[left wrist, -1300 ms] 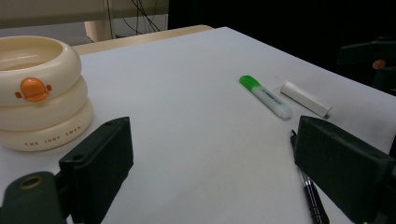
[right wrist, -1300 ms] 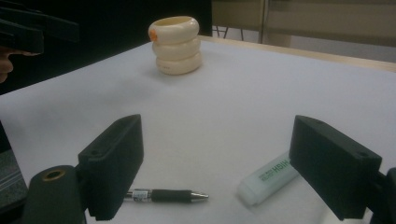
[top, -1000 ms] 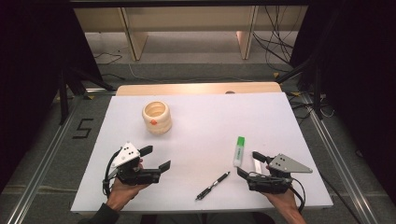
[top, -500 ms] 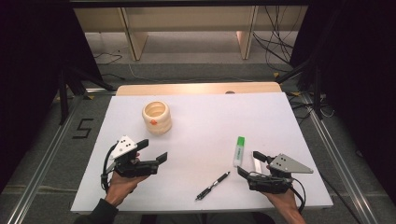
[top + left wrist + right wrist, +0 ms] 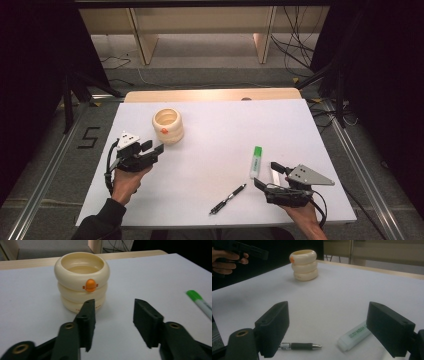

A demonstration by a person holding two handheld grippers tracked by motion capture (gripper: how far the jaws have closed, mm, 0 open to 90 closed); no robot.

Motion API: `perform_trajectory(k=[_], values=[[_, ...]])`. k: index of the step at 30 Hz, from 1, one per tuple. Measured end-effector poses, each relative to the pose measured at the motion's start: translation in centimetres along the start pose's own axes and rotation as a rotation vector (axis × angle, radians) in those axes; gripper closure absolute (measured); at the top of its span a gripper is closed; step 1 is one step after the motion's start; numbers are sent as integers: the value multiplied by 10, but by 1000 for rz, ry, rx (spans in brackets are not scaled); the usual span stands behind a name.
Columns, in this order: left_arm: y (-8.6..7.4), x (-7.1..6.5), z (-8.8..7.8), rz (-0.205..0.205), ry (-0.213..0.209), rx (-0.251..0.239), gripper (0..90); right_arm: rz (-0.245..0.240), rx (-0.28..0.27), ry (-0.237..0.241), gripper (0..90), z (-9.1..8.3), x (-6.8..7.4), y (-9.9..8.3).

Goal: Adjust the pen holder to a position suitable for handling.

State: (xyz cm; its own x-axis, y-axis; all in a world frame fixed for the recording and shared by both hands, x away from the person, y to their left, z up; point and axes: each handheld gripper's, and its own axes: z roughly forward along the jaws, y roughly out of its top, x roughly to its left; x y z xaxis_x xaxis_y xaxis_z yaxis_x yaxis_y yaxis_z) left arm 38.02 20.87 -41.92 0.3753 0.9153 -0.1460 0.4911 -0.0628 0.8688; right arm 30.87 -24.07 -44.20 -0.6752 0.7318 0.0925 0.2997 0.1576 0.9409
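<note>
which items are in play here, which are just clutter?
In play:
- cream ringed cup, upright, just ahead of the left tongs, whose jaws have just been closing with nothing between them

Lying about:
- black pen
- green-capped marker, near the open right tongs

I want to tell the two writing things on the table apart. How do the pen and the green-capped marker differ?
The marker is thick and pale with a bright green cap; the pen is thin and black, with a metal tip seen in the right gripper view. In the high view the marker lies nearly straight up and down the picture, while the pen lies on a slant. The marker is farther from the person, the pen nearer the front edge. Both lie flat on the white table, untouched.
</note>
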Motion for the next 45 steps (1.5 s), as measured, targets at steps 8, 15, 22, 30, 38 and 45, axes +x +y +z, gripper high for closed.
perform_trajectory(k=[8,15,22,30,38,45], values=[[3,29,23,-79,84,27,836,0,0,-3,196,0,0,0],[5,54,48,-131,135,45,891,0,-7,3,193,-1,0,0],[7,75,72,-165,187,41,891,1,-8,6,190,-1,0,0],[13,84,94,-182,201,56,892,-2,-9,9,190,-1,1,0],[16,87,107,-181,209,70,892,1,-8,12,190,-1,0,0],[16,85,118,-181,193,79,892,-2,-6,16,191,0,1,0]])
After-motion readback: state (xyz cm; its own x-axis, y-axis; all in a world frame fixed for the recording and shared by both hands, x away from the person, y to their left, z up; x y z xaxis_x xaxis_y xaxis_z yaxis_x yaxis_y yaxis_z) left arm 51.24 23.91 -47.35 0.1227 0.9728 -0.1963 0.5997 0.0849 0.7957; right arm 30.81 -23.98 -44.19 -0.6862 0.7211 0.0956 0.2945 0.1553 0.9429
